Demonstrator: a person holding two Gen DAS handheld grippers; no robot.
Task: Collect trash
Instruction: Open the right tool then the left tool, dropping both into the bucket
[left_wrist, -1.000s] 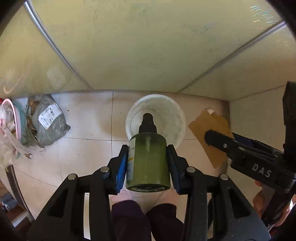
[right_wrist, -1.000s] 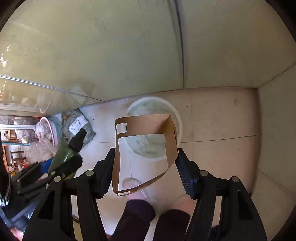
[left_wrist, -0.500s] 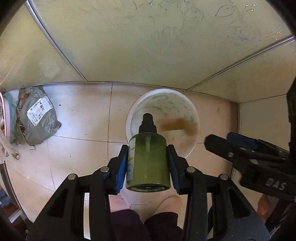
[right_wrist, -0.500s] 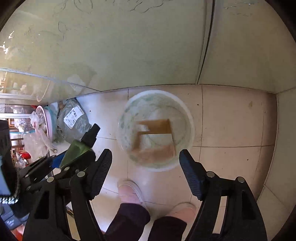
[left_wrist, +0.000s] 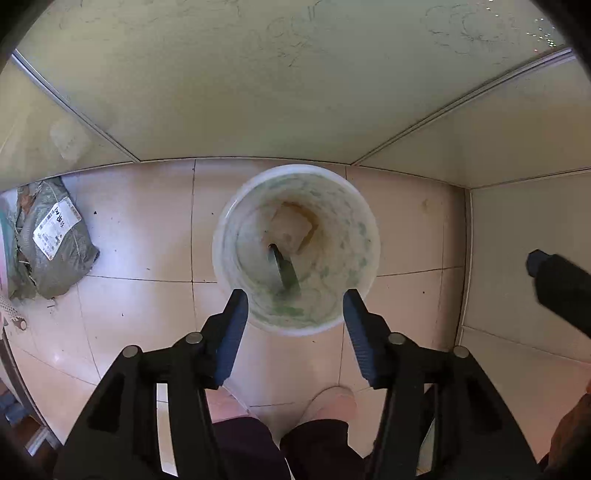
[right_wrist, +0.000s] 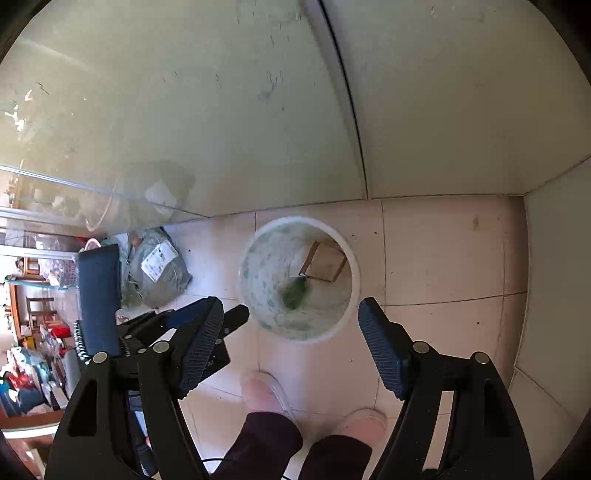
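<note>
Dropped since the earlier frame: green bottle (left_wrist: 284, 271) leaves the left hand-held gripper (left_wrist: 295, 317), jaws opening, empty. Right hand-held gripper (right_wrist: 291, 339) apart, empty. Bottle and cardboard sleeve (right_wrist: 323, 260) lie in the white bucket (left_wrist: 369, 221) at 12 o'clock. Deposit step done; next likely the grey parcel (left_wrist: 51, 240) at 10 o'clock.

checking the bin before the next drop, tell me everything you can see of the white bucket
The white bucket is round and open-topped, of what looks like translucent plastic, its inner wall mottled with green smears. It stands upright on the tiled floor near the wall, touching neither gripper. Inside lie a brown cardboard piece leaning on the far wall and a blurred green bottle lower down. A grey parcel bag lies apart, at its left in both views.
</note>
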